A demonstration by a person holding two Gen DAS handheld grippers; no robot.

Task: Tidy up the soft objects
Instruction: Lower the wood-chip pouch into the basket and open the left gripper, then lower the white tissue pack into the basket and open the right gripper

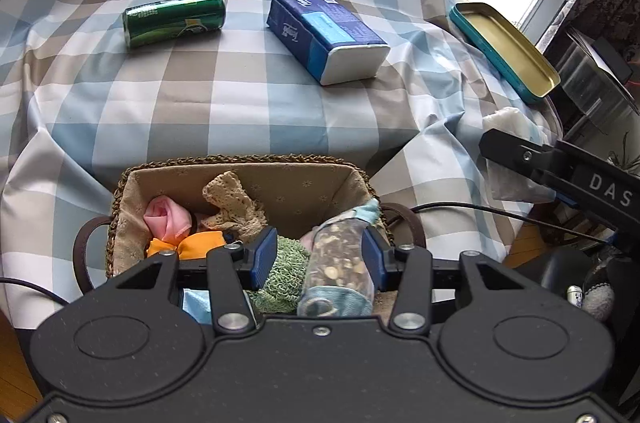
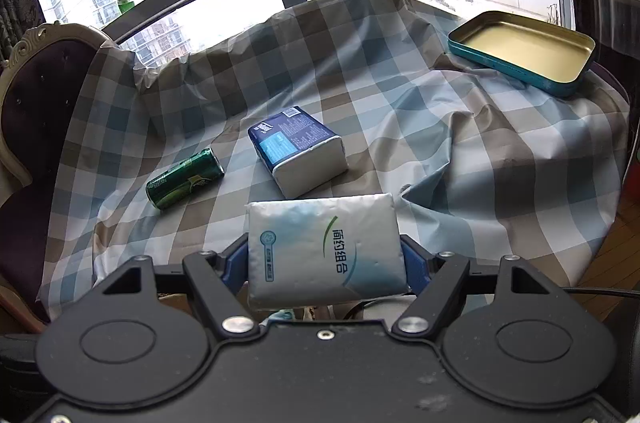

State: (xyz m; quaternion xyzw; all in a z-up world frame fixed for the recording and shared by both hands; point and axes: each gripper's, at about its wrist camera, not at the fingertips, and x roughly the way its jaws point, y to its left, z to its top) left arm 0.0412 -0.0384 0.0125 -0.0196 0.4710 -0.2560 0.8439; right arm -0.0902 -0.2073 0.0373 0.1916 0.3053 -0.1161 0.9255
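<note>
Nearest the left wrist camera, the left gripper hangs over a woven wicker basket with a beige cloth lining, its blue pads as close as they go and apparently pinching a brown speckled sock with pale blue ends, beside a green knitted cloth. Deeper in the basket lie an orange cloth, a pink rolled cloth and a tan lace piece. Off to the right, the right gripper stands partly open, clamped on a white soft tissue pack with blue-green print, held above the blue-and-tan checked tablecloth. Farther off on the cloth, well apart from the basket, lie a dark blue tissue pack and a green drink can on its side. A shallow teal tin lid sits near the far right edge.
</note>
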